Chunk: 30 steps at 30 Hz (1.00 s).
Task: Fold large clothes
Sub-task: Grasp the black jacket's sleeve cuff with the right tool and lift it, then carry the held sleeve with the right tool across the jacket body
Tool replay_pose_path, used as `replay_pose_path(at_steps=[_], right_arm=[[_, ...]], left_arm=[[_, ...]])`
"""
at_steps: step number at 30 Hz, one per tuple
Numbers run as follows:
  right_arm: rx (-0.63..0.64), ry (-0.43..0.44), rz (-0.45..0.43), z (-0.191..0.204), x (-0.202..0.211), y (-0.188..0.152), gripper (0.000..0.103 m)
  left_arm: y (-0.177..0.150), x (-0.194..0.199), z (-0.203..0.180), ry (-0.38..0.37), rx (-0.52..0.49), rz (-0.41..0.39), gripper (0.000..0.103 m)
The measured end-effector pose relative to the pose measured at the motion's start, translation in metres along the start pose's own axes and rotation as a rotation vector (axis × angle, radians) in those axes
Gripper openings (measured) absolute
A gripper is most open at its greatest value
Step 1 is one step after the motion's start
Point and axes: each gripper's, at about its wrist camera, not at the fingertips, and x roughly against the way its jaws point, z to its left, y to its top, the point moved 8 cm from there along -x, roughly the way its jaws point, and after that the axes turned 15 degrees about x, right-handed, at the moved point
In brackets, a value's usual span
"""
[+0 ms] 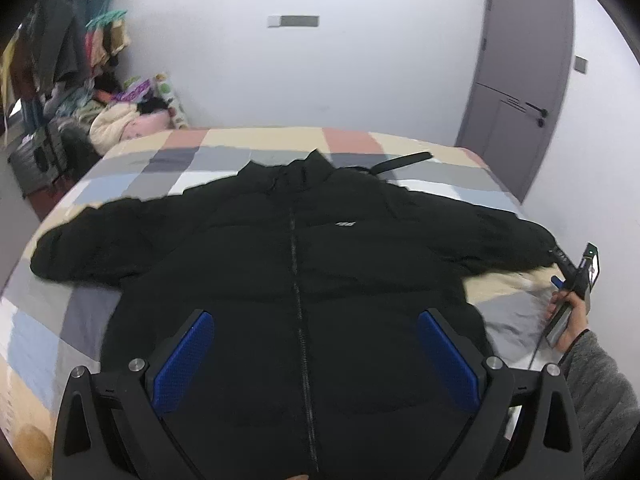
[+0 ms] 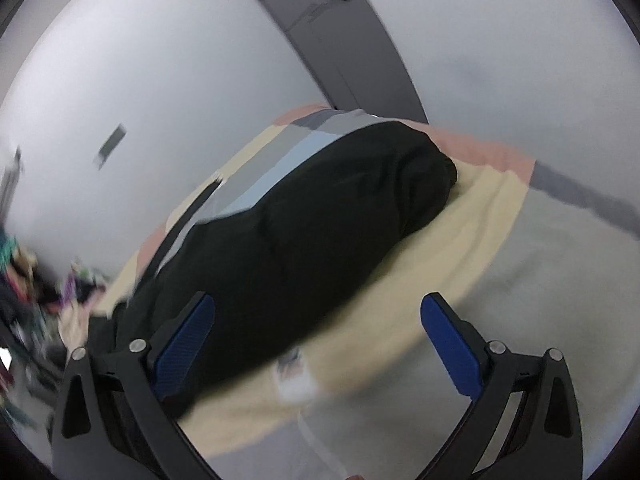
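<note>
A large black puffer jacket (image 1: 280, 264) lies face up on the bed, zipped, both sleeves spread out sideways. My left gripper (image 1: 316, 320) hovers open above the jacket's lower front, its blue pads either side of the zipper with nothing between them. In the right wrist view, the jacket's right sleeve (image 2: 320, 216) stretches away across the bedspread. My right gripper (image 2: 318, 308) is open above the sleeve's near part, holding nothing. The left wrist view shows the right gripper's body (image 1: 576, 280) in a hand near the sleeve cuff at the bed's right side.
The bed carries a checked patchwork cover (image 1: 224, 148) in beige, grey, blue and pink. A black strap (image 1: 400, 160) lies behind the collar. Piled clothes and a rack (image 1: 80, 92) fill the far left corner. A grey door (image 1: 520, 80) stands at the right.
</note>
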Motion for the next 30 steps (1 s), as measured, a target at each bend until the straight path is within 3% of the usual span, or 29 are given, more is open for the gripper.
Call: replay_pose_path(at_steps=[3, 5, 7, 10, 11, 13, 15, 17, 22, 27, 30], right_arm=[[-0.099, 0.001, -0.004, -0.019, -0.030, 0.007, 0.090], [-0.152, 0.008, -0.033, -0.029, -0.042, 0.012, 0.089], [-0.176, 0.021, -0.085, -0.035, -0.048, 0.019, 0.080], [-0.196, 0.032, -0.135, -0.042, -0.054, 0.023, 0.062], [-0.196, 0.033, -0.150, -0.043, -0.054, 0.024, 0.049], [-0.198, 0.052, -0.165, -0.043, -0.056, 0.025, 0.037], [-0.170, 0.077, -0.168, -0.036, -0.054, 0.028, 0.015], [-0.109, 0.074, -0.145, -0.025, -0.053, 0.034, 0.008], [-0.048, 0.054, -0.153, -0.017, -0.019, 0.058, 0.006], [0.031, 0.042, -0.185, 0.005, 0.033, 0.093, 0.005], [0.080, 0.038, -0.211, 0.029, 0.062, 0.112, 0.005]], left_arm=[[-0.005, -0.027, 0.019, 0.029, 0.017, 0.016, 0.103], [-0.007, -0.044, 0.031, 0.060, 0.016, 0.026, 0.103], [-0.008, -0.054, 0.039, 0.070, 0.022, 0.031, 0.102], [-0.004, -0.062, 0.059, 0.082, 0.047, 0.008, 0.101], [-0.003, -0.064, 0.065, 0.082, 0.059, 0.006, 0.101], [-0.001, -0.066, 0.074, 0.081, 0.074, 0.004, 0.101], [0.000, -0.069, 0.084, 0.091, 0.088, 0.017, 0.101], [-0.001, -0.068, 0.090, 0.088, 0.109, 0.039, 0.101], [-0.005, -0.054, 0.091, 0.068, 0.111, 0.082, 0.101], [-0.004, -0.023, 0.101, -0.025, 0.145, 0.083, 0.101], [-0.001, -0.002, 0.113, -0.003, 0.118, 0.066, 0.101]])
